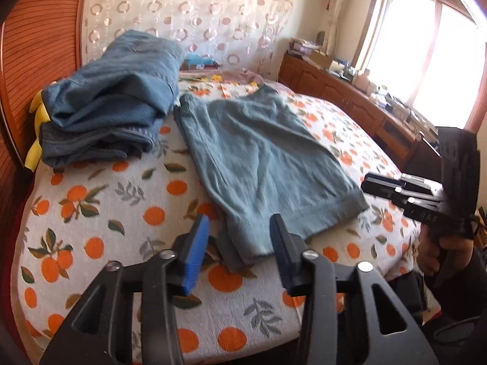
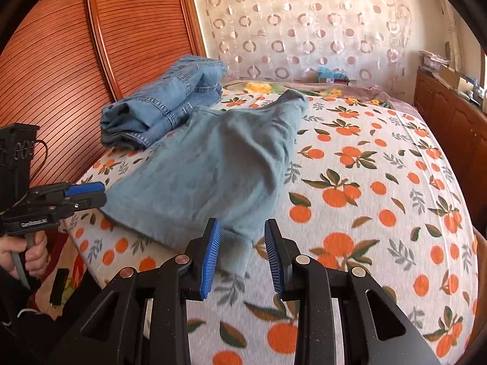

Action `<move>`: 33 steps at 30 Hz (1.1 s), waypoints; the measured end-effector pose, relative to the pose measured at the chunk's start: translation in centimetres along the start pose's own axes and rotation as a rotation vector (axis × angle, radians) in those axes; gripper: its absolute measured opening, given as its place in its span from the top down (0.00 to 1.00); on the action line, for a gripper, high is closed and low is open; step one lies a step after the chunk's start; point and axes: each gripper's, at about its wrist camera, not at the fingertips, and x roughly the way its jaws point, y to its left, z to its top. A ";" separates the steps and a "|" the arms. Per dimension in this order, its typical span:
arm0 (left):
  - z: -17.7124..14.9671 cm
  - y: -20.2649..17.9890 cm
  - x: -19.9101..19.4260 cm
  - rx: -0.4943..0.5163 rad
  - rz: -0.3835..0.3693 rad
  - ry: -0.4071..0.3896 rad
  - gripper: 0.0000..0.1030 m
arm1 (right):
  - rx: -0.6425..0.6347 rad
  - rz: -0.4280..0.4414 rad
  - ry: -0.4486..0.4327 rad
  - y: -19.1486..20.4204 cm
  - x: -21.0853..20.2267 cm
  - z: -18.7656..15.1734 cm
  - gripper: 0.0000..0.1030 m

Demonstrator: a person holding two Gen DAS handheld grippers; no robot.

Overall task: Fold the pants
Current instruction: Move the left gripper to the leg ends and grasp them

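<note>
Orange-print bedspread [image 1: 91, 213] bears folded grey-blue pants [image 1: 258, 158] beside stacked jeans [image 1: 121, 97].

Hidden under the stack of jeans [image 1: 112, 103] near the bed's left edge: most of a yellow item [image 1: 38, 112], only scraps poking out, kind impossible to tell. Cut off by the lower picture edge: the bodies of both grippers, in each wrist view. Blurred in the left wrist view: the right gripper [image 1: 374, 185] at the bed's right edge, its fingers overlapping, gap between them not readable. Washed out by glare: the window [image 1: 426, 60]. Too small and jumbled to identify: clutter on the wooden cabinet [image 1: 350, 91] beyond the bed's far right corner.
</note>
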 end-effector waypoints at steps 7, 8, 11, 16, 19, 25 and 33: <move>0.5 0.1 1.7 -0.002 0.025 0.028 0.55 | 0.022 0.001 0.033 0.1 1.7 -0.2 0.70; 0.2 0.2 2.0 -0.004 0.025 0.041 0.55 | 0.022 0.001 0.037 0.2 1.8 -0.3 0.70; -0.5 0.1 2.7 -0.003 0.026 0.069 0.55 | 0.021 0.004 0.045 0.1 2.1 -0.5 0.70; -1.3 -0.6 3.0 0.016 0.031 0.083 0.55 | 0.022 0.005 0.050 0.2 2.2 -0.9 0.70; -1.7 -1.0 3.0 0.045 0.048 0.073 0.55 | 0.027 0.012 0.052 0.2 2.3 -1.1 0.70; -1.9 -1.2 3.0 0.061 0.035 0.065 0.61 | 0.035 0.022 0.054 0.2 2.2 -1.3 0.70; -2.2 -1.1 2.7 0.046 0.014 0.057 0.71 | 0.040 0.036 0.060 0.4 1.9 -1.7 0.70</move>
